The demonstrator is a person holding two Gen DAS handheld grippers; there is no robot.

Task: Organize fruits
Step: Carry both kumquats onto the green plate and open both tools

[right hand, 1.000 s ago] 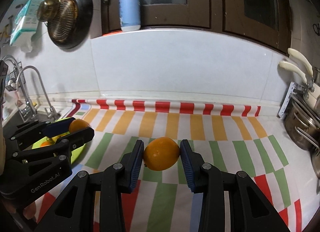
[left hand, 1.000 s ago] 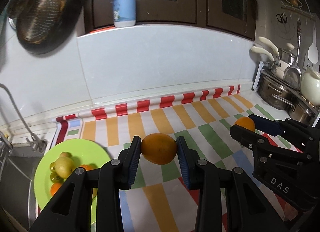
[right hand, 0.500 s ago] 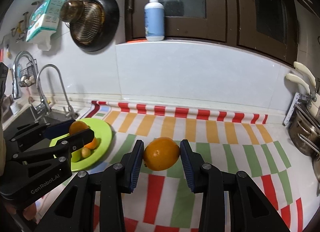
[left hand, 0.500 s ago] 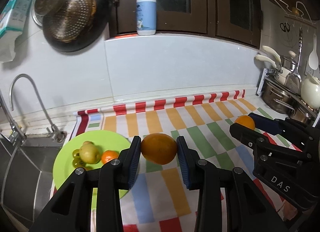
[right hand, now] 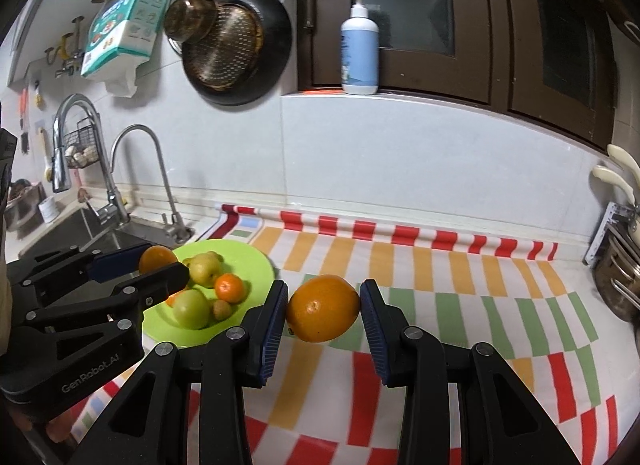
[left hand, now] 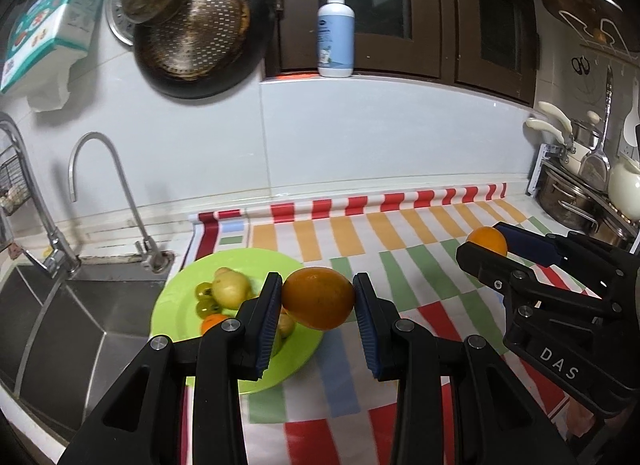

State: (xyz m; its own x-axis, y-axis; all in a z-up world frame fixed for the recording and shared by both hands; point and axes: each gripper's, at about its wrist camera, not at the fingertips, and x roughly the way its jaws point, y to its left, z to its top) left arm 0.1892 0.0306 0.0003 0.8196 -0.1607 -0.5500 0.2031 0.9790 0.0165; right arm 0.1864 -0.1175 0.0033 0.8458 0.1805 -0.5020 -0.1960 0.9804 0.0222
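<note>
Both grippers pinched oranges: left gripper (left hand: 316, 299), marked "GenRobot.AI", gripped one orange (left hand: 318, 297); right gripper (right hand: 324, 307), marked "DAS", another orange (right hand: 322, 307).

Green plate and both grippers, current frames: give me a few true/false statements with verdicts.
1. Each gripper holds an orange. True: the left gripper grips one orange, and the right gripper grips another orange.
2. The green plate is empty. False: it holds several fruits, including a tangerine.
3. The plate sits beside the sink. True.
4. The pump bottle stands on the striped mat. False: it stands on the window ledge above.
</note>
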